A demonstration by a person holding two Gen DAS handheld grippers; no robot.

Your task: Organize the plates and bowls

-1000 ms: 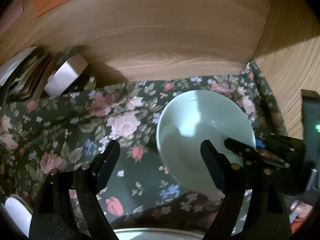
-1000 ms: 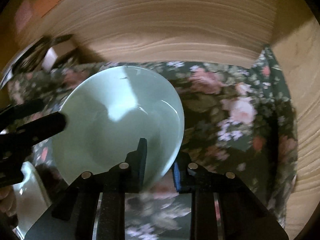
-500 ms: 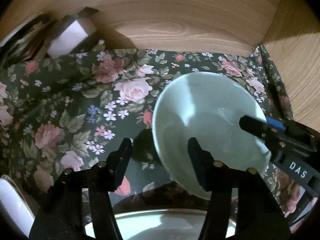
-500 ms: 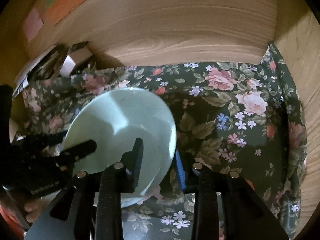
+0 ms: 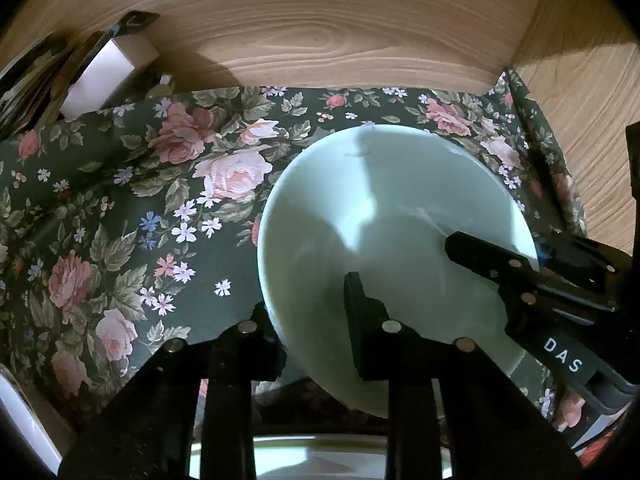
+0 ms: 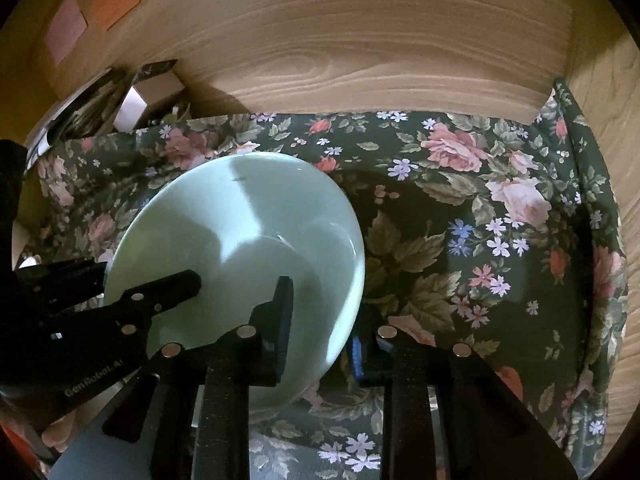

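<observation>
Bowl [image 5: 392, 248]: pale green, glossy, tilted on edge above the floral cloth [image 5: 132, 216], its hollow turned toward both cameras; whether its low edge touches the cloth cannot be told. Right gripper [image 6: 324, 316]: fingers pinching the bowl's rim, one finger inside the hollow, the blue-padded one behind the wall. Left gripper [image 5: 310, 312]: fingers astride the opposite rim, one inside and one outside; the gap between them looks wider than the wall, so contact is doubtful and whether it grips cannot be told. Second dish [image 5: 320, 456]: pale rim visible just below the bowl at the near edge of the left view, probably the stack the bowl belongs on or has come from. Surroundings: wooden back panel [image 5: 320, 32], wooden side wall [image 5: 592, 120], a white box [image 5: 108, 72] with leaning flat items at the far left corner, well apart from the bowl. Risks, as judged: glazed wall held at one narrow rim point may pivot or slip between the pads, dropping onto the dish below and chipping both; if the left fingers close off-centre while the right hold firm, the two grips could twist against each other and lever the rim free; a sideways swing in this tight corner could knock the bowl on the side wall.
</observation>
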